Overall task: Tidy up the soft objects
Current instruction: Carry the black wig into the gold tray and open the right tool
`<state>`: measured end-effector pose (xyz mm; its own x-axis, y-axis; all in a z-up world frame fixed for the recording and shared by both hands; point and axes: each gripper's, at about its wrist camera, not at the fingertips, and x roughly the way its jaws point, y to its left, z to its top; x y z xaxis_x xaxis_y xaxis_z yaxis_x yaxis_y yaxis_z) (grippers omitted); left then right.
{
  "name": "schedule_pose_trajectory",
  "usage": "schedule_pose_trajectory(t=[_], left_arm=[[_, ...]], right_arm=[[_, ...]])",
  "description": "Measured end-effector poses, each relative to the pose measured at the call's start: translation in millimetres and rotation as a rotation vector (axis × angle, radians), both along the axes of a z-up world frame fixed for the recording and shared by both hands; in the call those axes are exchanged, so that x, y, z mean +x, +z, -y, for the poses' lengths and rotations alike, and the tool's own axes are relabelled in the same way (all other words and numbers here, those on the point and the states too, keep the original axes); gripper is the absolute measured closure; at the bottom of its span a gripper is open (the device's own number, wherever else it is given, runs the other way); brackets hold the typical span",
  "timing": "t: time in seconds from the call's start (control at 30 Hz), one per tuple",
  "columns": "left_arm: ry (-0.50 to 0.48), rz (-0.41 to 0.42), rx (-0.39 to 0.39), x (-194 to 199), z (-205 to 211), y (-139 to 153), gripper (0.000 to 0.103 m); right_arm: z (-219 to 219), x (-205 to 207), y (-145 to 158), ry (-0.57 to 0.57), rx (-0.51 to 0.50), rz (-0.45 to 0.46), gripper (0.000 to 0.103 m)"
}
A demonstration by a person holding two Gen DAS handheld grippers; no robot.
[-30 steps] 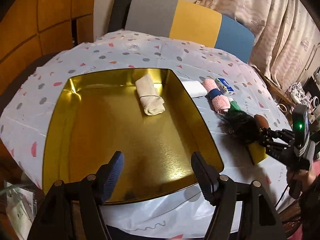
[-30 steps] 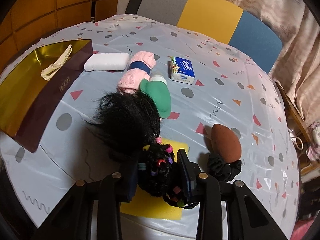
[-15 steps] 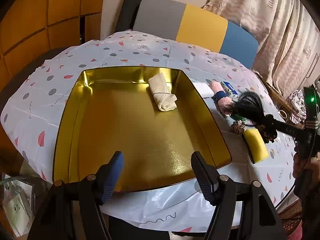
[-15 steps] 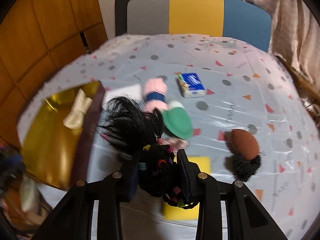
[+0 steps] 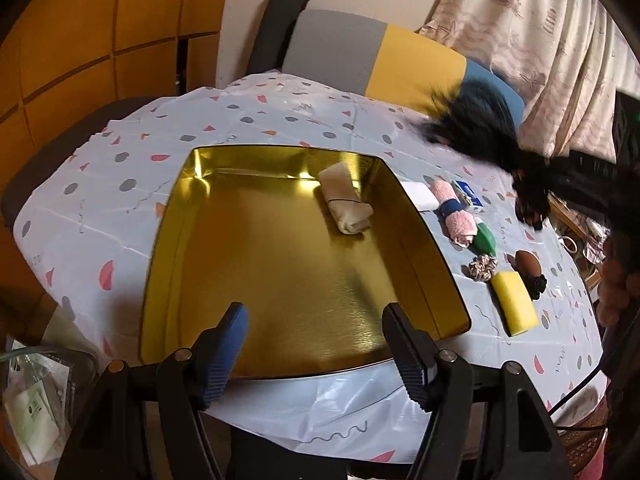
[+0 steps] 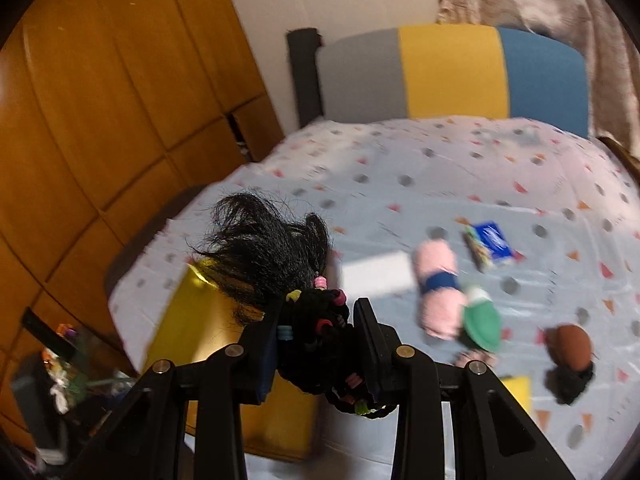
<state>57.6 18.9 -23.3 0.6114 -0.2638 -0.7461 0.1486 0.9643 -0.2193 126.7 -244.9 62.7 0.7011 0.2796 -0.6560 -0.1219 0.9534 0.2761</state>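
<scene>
My right gripper (image 6: 320, 320) is clamped on the black hairpiece (image 6: 272, 256), its braided end with coloured bands pinched between the jaws, held in the air over the table's right side. My left gripper (image 5: 316, 336) hangs with jaws wide apart and empty above the gold tray (image 5: 168, 248), where a rolled cream cloth (image 5: 344, 208) lies at the far edge.

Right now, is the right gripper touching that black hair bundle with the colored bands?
Touching. The right wrist view shows the right gripper with both jaws pressed against the black hair bundle, held clear of the table.
</scene>
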Motion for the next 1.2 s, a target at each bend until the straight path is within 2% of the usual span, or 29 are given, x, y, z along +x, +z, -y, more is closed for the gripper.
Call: schedule_pose_trajectory(t=[0.13,0.23,0.33,0.6,0.67,0.7,0.77,0.9,0.97,1.0,1.13,1.2], left_arm=[[0.038,0.005,-0.001,-0.2,-14.6,2.4,0.032],[0.065,0.01,-0.012,-1.9,-26.8,3.7,0.032],[0.085,0.006,-0.007,-2.8,-36.5,1.4,0.032],[0.1,-0.012,-0.016,0.2,-44.9,-6.6,0.032],[0.1,-0.018,-0.017,1.2,-44.2,-9.0,0.032],[0.097,-0.022,-0.016,1.9,-43.3,-9.8,0.032],[0.093,-0.022,-0.006,2.3,-41.3,-10.6,0.032],[0.082,-0.018,0.027,3.7,-33.7,-10.4,0.032],[0.078,-0.014,0.039,3.2,-29.5,-8.7,0.032],[0.074,-0.01,0.042,2.6,-27.7,-7.6,0.032],[0.057,-0.003,0.064,0.5,-19.9,-5.2,0.032],[0.046,-0.001,0.073,-0.6,-15.4,-5.0,0.032]], right_arm=[[-28.9,8.3,14.5,0.046,0.046,0.038,0.068],[-47.5,16.0,10.3,0.07,0.046,0.027,0.068],[-61.9,24.6,-11.1,0.086,0.038,-0.033,0.068],[-96.3,39.1,-87.2,0.138,-0.085,-0.238,0.067],[-99.7,40.7,-108.2,0.174,-0.089,-0.299,0.067],[-104.3,40.6,-117.6,0.178,-0.128,-0.31,0.066],[-110.7,41.4,-129.7,0.17,-0.203,-0.317,0.064],[-110.2,43.1,-139.5,0.146,-0.266,-0.29,0.06],[-106.7,39.7,-139.2,0.146,-0.244,-0.28,0.055],[-103.9,35.5,-136.8,0.145,-0.215,-0.271,0.05],[-92.1,23.0,-115.6,0.13,-0.166,-0.206,0.034],[-82.8,13.7,-102.1,0.118,-0.129,-0.172,0.03]])
